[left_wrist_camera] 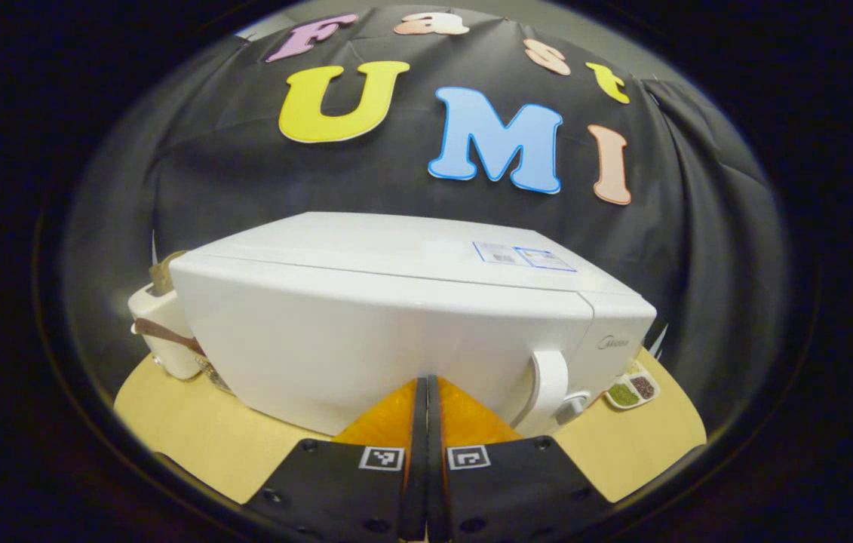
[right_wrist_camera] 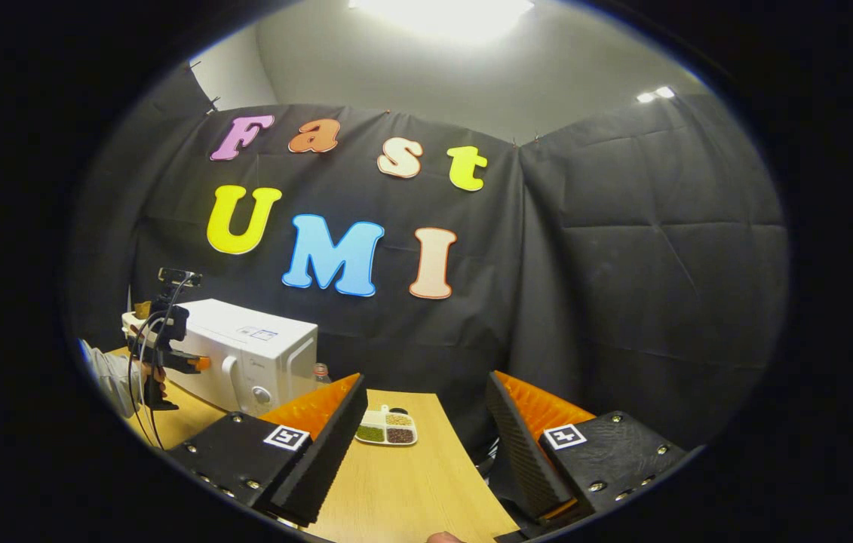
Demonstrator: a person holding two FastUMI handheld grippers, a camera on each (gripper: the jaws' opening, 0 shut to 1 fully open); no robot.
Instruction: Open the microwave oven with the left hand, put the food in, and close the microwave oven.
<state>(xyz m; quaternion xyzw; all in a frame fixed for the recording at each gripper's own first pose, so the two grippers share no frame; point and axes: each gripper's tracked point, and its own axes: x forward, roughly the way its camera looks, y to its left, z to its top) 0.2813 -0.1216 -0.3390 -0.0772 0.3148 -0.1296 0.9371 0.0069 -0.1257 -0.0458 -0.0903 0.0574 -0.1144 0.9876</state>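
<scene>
Both grippers differ in how they stand: the left gripper [left_wrist_camera: 426, 392], at the bottom centre of the left gripper view, has its two fingers pressed together with nothing between them, while the right gripper [right_wrist_camera: 426, 407], at the bottom of the right gripper view, has its fingers spread wide apart and empty.

Largest is the wooden table [left_wrist_camera: 192, 430], running across the lower part of both views. On it stands the white microwave oven [left_wrist_camera: 366, 332], door closed, taking up the centre of the left gripper view with its handle [left_wrist_camera: 549, 381] at lower right; in the right gripper view it sits at middle left. A small divided dish of food [right_wrist_camera: 386, 427] lies on the table right of the oven, between the right gripper's fingers in that view.
</scene>
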